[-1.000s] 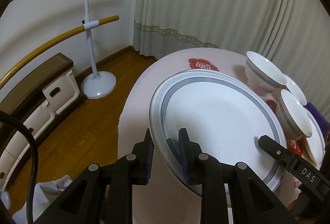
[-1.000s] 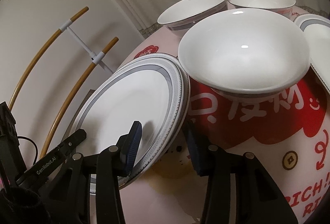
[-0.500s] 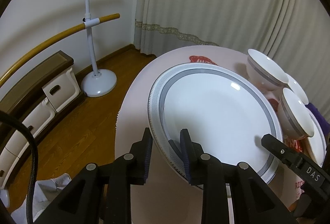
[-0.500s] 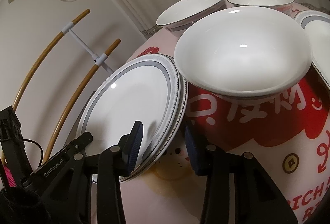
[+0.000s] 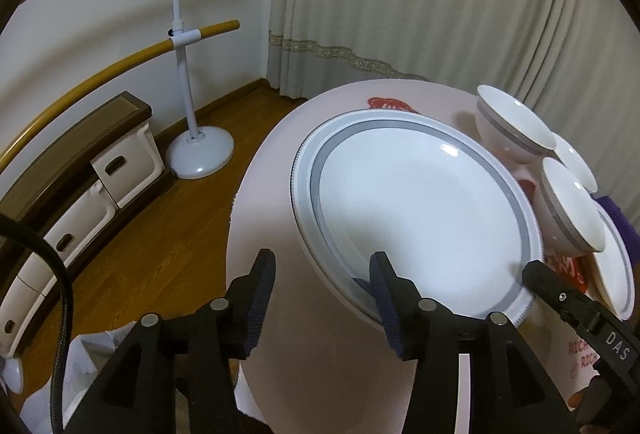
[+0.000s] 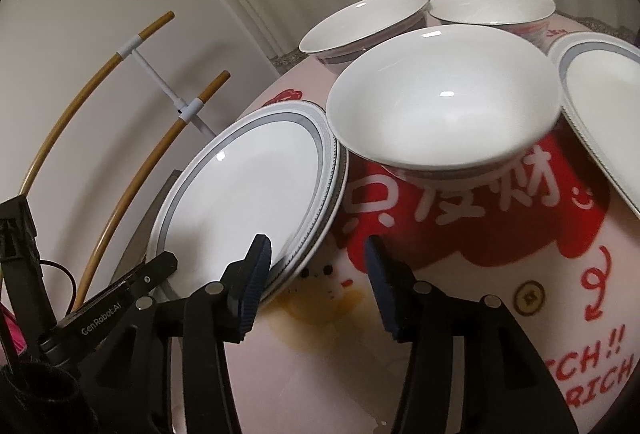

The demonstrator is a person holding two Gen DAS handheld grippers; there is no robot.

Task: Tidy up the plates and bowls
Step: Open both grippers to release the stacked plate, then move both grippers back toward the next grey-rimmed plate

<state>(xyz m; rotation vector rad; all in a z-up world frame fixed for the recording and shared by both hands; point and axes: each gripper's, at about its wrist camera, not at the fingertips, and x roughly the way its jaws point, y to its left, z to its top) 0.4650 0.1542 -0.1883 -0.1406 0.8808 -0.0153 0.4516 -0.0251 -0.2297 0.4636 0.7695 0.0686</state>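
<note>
A grey-rimmed white plate [image 5: 416, 210] lies flat on a second plate on the pink-clothed round table [image 5: 268, 234]. My left gripper [image 5: 322, 294] straddles its near rim with the jaws opening; neither pad presses on it. In the right wrist view the same plate [image 6: 248, 194] has its right edge between the fingers of my right gripper [image 6: 316, 270], whose jaws are also opening and free of the rim. A white bowl [image 6: 444, 114] stands just beyond, with two more bowls [image 6: 360, 22] behind it. Another plate [image 6: 604, 102] lies at the right.
The stacked plates sit close to the table's left edge [image 5: 240, 202], with wooden floor below. A white stand with curved wooden bars [image 5: 188, 74] and a low cabinet with white drawers [image 5: 120, 162] line the wall. Curtains hang behind the table.
The plate has sunk from a tilt to lie flat on the one beneath it. Both grippers have widened and let go of its rim.
</note>
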